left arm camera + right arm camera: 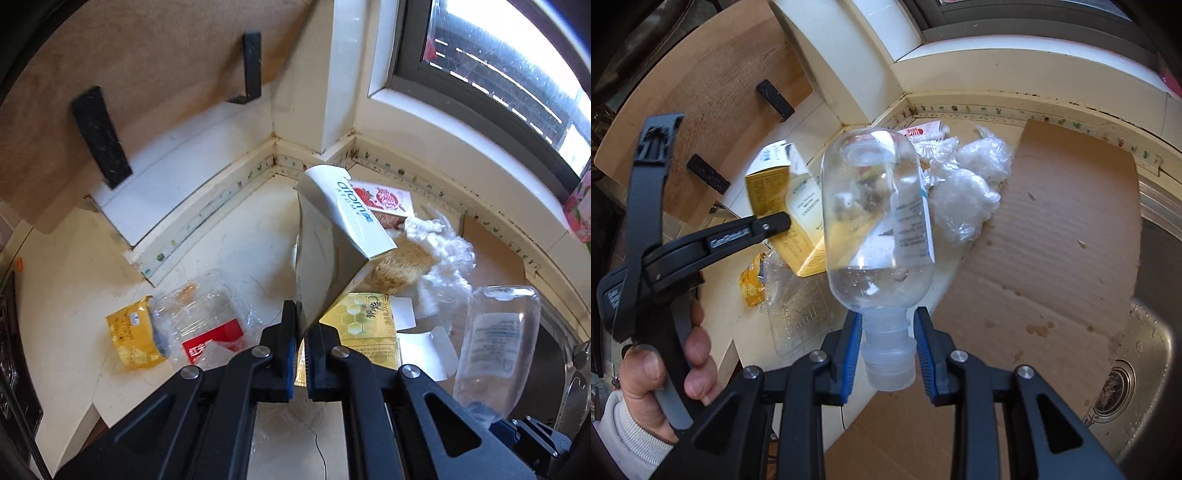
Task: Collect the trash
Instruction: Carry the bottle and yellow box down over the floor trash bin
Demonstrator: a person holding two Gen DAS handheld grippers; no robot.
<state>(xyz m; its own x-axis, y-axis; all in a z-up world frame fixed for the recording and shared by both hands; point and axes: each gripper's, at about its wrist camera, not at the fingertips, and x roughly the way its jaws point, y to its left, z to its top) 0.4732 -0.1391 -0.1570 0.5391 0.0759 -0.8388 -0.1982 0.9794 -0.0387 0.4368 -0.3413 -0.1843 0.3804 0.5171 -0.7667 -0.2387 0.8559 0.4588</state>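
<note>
- Trash lay scattered over the tabletop (74,266) in the corner under the window, and two pieces of it were already lifted clear
- The left tongs (301,343) were clamped on the lower edge of a white carton (332,236), which stood up tilted toward 12 o'clock in the left wrist view
- The right tongs (886,343) pinched the neck of a clear plastic bottle (875,221) just above its cap, so the bottle hung upside down with a little liquid pooled near the neck
- Left on the surface in the left view: a yellow wrapper (135,334) at 9 o'clock, a clear plastic tray (199,310) beside it, a honeycomb-print box (364,321) right under the carton, a red-printed box (384,203) at 1 o'clock, and crumpled plastic wrap (443,251) at 2 o'clock
- A cardboard sheet (1052,240) covered the tabletop toward the sink (1145,350) at 4 o'clock in the right view
- Judged step: carrying, with both picks made and neither item dropped off yet
- No bin showed in either view, so the next move would call for turning away to find one, keeping the squeeze firm; the bottle's neck looked slippery and could slide out
</note>
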